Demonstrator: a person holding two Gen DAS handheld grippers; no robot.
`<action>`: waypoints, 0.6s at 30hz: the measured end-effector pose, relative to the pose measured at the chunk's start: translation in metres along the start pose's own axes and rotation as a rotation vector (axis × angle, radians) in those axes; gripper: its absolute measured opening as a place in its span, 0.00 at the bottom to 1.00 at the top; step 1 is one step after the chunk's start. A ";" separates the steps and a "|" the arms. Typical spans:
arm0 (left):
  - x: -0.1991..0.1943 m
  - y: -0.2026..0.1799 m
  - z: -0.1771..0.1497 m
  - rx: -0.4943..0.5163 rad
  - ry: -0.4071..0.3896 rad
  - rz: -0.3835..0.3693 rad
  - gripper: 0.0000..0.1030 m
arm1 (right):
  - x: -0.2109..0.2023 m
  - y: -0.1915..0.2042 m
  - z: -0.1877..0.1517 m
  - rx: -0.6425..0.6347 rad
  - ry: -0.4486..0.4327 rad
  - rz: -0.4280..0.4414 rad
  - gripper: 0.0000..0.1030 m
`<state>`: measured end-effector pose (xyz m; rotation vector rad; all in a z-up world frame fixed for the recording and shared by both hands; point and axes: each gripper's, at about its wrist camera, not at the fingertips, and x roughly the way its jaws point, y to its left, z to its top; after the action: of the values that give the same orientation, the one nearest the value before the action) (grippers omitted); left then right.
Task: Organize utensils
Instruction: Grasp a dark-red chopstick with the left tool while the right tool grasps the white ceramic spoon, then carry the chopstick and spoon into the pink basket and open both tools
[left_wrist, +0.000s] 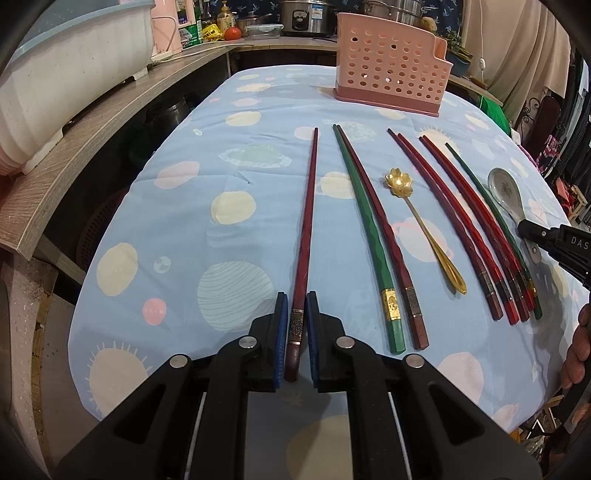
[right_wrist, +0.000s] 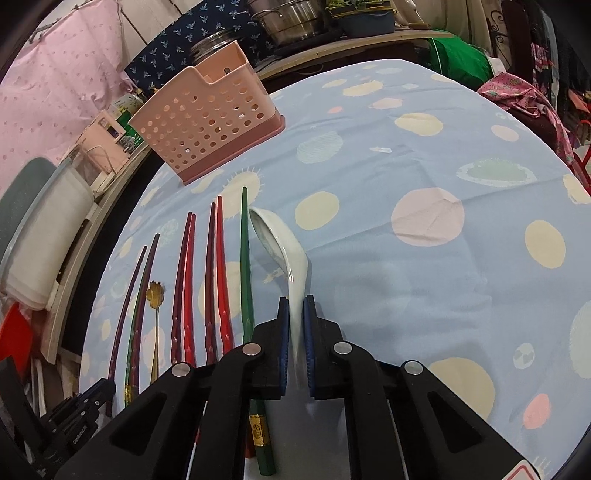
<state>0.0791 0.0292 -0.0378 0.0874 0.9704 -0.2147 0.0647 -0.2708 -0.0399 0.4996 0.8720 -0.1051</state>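
My left gripper (left_wrist: 296, 301) is shut on the handle end of a dark red chopstick (left_wrist: 308, 218) that points away over the blue tablecloth (left_wrist: 221, 147). My right gripper (right_wrist: 296, 306) is shut on the handle of a white ceramic spoon (right_wrist: 275, 236), tipped on its side. Several red and green chopsticks (left_wrist: 369, 229) lie in a row between them, with a gold flower spoon (left_wrist: 417, 218). The pink perforated utensil holder (left_wrist: 391, 66) stands at the far end; it also shows in the right wrist view (right_wrist: 210, 122). The right gripper shows in the left wrist view (left_wrist: 554, 240).
A wooden shelf (left_wrist: 92, 122) with a white tub runs along the table's left side. Pots and jars (left_wrist: 303, 18) stand on the counter behind the holder. Clothes and clutter (right_wrist: 524, 96) crowd the right side. The tablecloth (right_wrist: 443, 221) spreads right of the spoon.
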 end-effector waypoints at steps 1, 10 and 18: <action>0.000 0.000 0.000 0.000 0.002 -0.005 0.09 | -0.002 0.000 -0.001 -0.001 -0.005 -0.006 0.07; -0.018 0.010 0.002 -0.033 -0.002 -0.049 0.07 | -0.039 0.006 0.002 -0.056 -0.085 -0.076 0.07; -0.055 0.020 0.040 -0.045 -0.094 -0.068 0.07 | -0.063 0.013 0.024 -0.109 -0.145 -0.115 0.06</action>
<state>0.0858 0.0502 0.0298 0.0030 0.8851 -0.2573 0.0445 -0.2773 0.0253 0.3357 0.7599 -0.1959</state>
